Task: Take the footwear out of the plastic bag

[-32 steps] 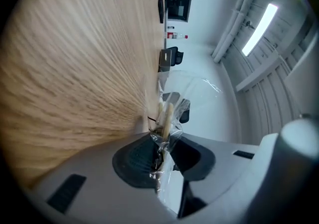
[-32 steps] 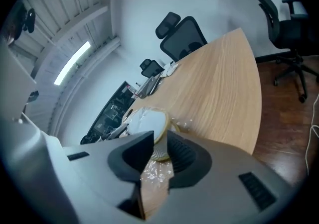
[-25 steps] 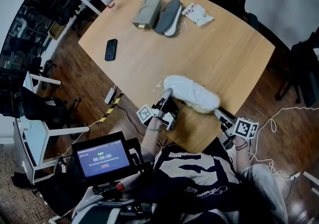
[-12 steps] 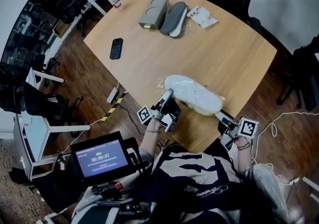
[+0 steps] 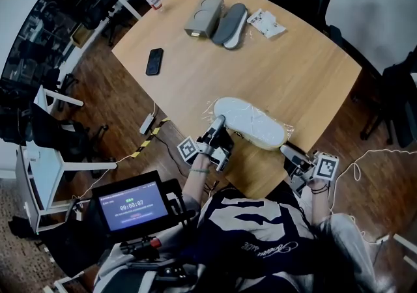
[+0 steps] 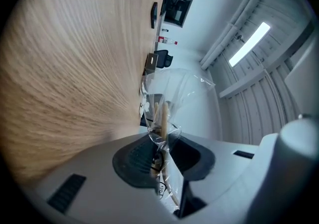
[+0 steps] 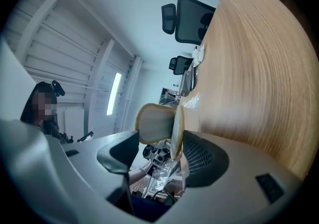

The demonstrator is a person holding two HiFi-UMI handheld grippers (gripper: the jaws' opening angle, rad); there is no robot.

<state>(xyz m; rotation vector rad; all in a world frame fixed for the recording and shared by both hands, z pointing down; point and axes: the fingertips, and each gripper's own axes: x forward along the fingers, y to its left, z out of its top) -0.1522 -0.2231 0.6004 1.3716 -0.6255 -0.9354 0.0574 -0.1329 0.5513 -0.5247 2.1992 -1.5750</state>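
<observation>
"Why is the left gripper clamped at the near end of the package?"

"I'd say it's the anchor. Its jaws are almost together, with a fold of the clear plastic bag pinched flat between the pads. That should keep the bag from following when the shoe is drawn the other way."

"Where's the shoe now?"

"The pale slipper lies on the wooden table, close to the edge nearest the person. It's between the two grippers and mostly wrapped in the film. The left gripper is at one end and the right gripper is at the other, by the table's edge."

"Has the right one got hold of it?"

"Not that I can see. Its jaws have just been opening and now stand wide apart, with the slipper's rounded end between them. The sole edge sits just beside one pad, and I can't tell whether it touches. There's a clear gap on the other side, so nothing is being squeezed. That end looks bare of film, with plastic crumpled beneath it, though I wouldn't swear to it."

"So why spread that wide?"

"My guess is it's making room for the thick end of the slipper, ready to close on it and pull."

"And the things at the far side?"

"A black phone, a grey slipper and a grey box beside it. They're all well apart from the work."
</observation>
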